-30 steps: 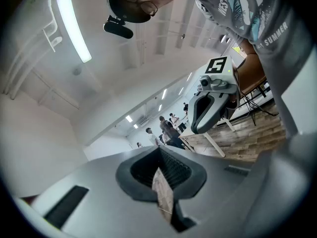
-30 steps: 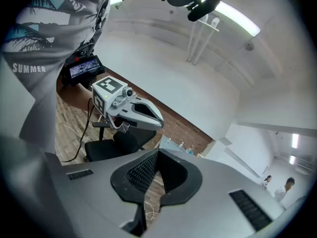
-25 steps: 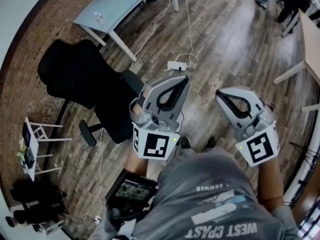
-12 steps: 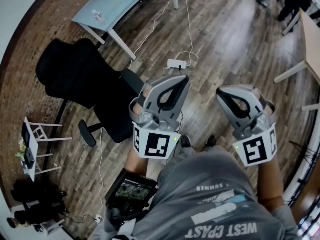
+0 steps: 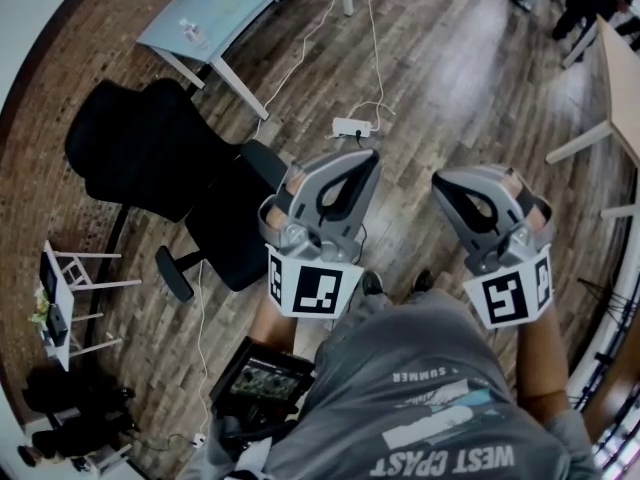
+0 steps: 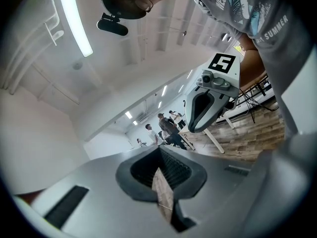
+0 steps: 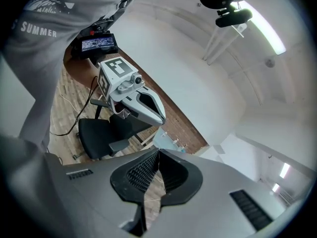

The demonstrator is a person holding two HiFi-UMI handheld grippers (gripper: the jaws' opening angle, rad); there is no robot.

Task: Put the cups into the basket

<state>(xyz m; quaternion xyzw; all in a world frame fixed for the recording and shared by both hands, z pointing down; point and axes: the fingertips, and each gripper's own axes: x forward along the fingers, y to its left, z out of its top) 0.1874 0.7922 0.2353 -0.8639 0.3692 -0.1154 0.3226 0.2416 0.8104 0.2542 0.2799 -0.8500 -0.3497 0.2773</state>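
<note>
No cup and no basket shows in any view. In the head view I hold both grippers in front of my chest, over a wooden floor. My left gripper (image 5: 371,157) points up and to the right; its jaws meet at the tips with nothing between them (image 6: 159,148). Beside it, my right gripper (image 5: 438,181) points up and to the left, its jaws also closed on nothing (image 7: 157,151). Each gripper shows in the other's view: the right gripper (image 6: 197,128) and the left gripper (image 7: 161,121).
A black office chair (image 5: 150,158) stands at the left. Behind it is a glass-topped table (image 5: 230,8). A power strip (image 5: 352,128) with cables lies on the floor ahead. A wooden table (image 5: 622,78) is at the right, and a small white rack (image 5: 60,298) at far left.
The right gripper has turned a little, its marker cube swinging slightly left. The left gripper has hardly moved. Both stay shut.
</note>
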